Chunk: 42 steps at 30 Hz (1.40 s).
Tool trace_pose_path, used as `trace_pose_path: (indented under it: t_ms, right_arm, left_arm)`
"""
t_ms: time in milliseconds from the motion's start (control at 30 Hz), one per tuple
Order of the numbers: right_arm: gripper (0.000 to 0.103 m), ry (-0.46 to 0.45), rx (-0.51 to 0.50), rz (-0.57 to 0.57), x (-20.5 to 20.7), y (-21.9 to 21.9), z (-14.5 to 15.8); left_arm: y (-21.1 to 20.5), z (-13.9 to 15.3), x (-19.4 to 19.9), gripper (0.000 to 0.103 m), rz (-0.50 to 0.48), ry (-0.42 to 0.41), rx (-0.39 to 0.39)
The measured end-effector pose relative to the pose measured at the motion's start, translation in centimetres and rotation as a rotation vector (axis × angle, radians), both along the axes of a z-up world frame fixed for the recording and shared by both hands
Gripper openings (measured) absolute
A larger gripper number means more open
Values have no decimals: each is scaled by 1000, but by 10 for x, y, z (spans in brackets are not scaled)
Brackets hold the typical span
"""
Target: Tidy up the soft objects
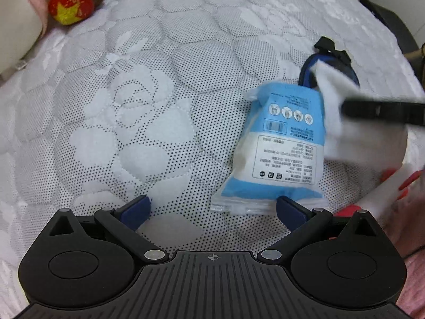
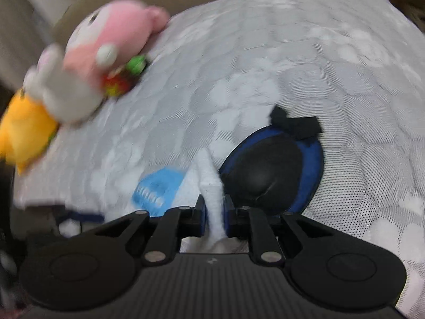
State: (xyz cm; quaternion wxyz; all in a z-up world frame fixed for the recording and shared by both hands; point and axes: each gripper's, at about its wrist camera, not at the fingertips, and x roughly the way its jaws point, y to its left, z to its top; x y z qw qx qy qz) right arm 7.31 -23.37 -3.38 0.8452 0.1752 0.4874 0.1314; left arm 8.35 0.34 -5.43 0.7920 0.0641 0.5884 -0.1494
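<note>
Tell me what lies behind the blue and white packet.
Behind the packet lies a dark blue pouch with a black strap, on the mattress. A white cloth covers part of it.

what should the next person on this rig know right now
Left claw: open, empty, low over the mattress, just short of the blue tissue pack.
Right claw: shut on a white cloth, above the blue-black pad.
Plush toys are grouped at the far left edge with the red-green knit toy.
Seemingly done: toys gathered.
Left: place the cloth, then move the tissue pack and pad.
</note>
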Motion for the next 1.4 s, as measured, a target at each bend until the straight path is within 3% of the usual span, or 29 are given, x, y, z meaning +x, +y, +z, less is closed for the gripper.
trace_pose_path:
  t_ms: [233,333,433,533,667,800,967,1033,1133,1200,1233,1333,1400]
  right_arm:
    - [18,59,152,-103,15,-24,-13]
    - [18,56,166,-118,13,-28,-14]
    - [18,25,159,-142,9,-32,-9]
    - [18,6,192,-170,7,-40,-7]
    - [18,-14,224,-182,9,-47,-5]
    - [18,-26,238,-186,9,-50,-3]
    - [18,-26,264,-194,9,-56,-3]
    - [18,-26,273,-196,9,-57,-3]
    - [18,-33,285,-192,9,-58,-2]
    - [18,-40,284,-189,9,-57,-1]
    - [18,-42,281,-186,9,-56,-1]
    - [18,-47,275,-175,8,-54,0]
    - [18,-52,276,-168,7,-53,1]
  left_arm:
    - [-35,12,-17,103,-126,-187,-10]
    - [-61,4,-21,103,-220,-215,-7]
    - [-75,-7,-19,103,-244,-203,22]
    - [-75,-14,-10,103,-178,-166,-23]
    - [-61,-22,6,103,-1,-110,-126]
    - [-59,-25,4,103,100,-118,-123]
    - [-73,-20,-13,103,105,-198,-43]
    - [-77,-16,-21,101,35,-239,-1]
    - [-87,-9,-30,86,-86,-313,80]
    - [-97,-5,-31,74,-184,-393,184]
    - [-103,-3,-34,62,-250,-446,265]
    - [-116,-6,-43,62,-447,-602,488]
    - [-119,-9,-48,62,-514,-610,518]
